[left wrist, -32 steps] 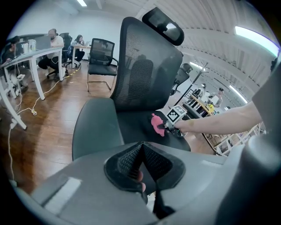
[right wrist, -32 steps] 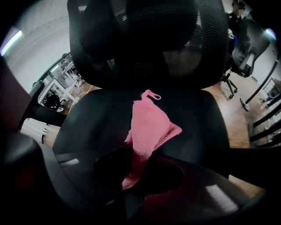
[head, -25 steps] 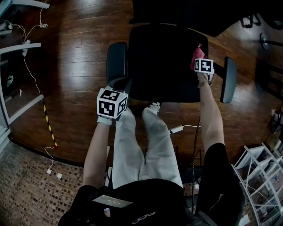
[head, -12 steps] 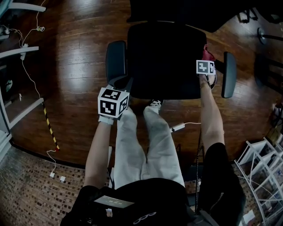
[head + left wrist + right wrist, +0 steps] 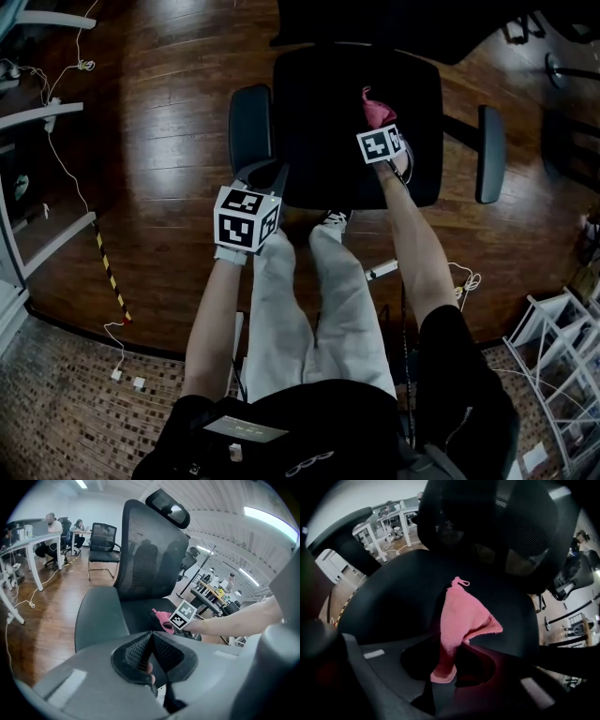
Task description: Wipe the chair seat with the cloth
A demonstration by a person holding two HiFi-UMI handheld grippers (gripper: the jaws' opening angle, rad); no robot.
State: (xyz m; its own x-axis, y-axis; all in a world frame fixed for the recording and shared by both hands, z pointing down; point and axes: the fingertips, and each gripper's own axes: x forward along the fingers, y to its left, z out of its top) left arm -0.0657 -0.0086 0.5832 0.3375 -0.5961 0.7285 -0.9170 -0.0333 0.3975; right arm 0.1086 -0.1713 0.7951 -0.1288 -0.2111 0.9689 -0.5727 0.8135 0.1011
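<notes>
The black office chair's seat (image 5: pixel 323 112) lies below me, its mesh back (image 5: pixel 150 555) upright behind it. My right gripper (image 5: pixel 382 127) is over the seat's right half, shut on a pink cloth (image 5: pixel 376 107). In the right gripper view the cloth (image 5: pixel 461 613) hangs from the jaws (image 5: pixel 452 651) and drapes onto the seat (image 5: pixel 393 597). My left gripper (image 5: pixel 266 178) sits at the seat's front left corner beside the left armrest (image 5: pixel 248 127). Its jaws (image 5: pixel 151 641) are pressed together with no cloth in them. The left gripper view also catches the cloth (image 5: pixel 161 618).
The right armrest (image 5: pixel 489 155) stands off the seat's right side. The person's legs (image 5: pixel 314 281) are just in front of the chair. White desk frames and loose cables (image 5: pixel 56 141) line the left; a white rack (image 5: pixel 553 375) is at lower right. Another chair (image 5: pixel 102 543) stands farther off.
My right gripper has carried the cloth leftward from the seat's right edge to over its right half. The left gripper has barely moved.
</notes>
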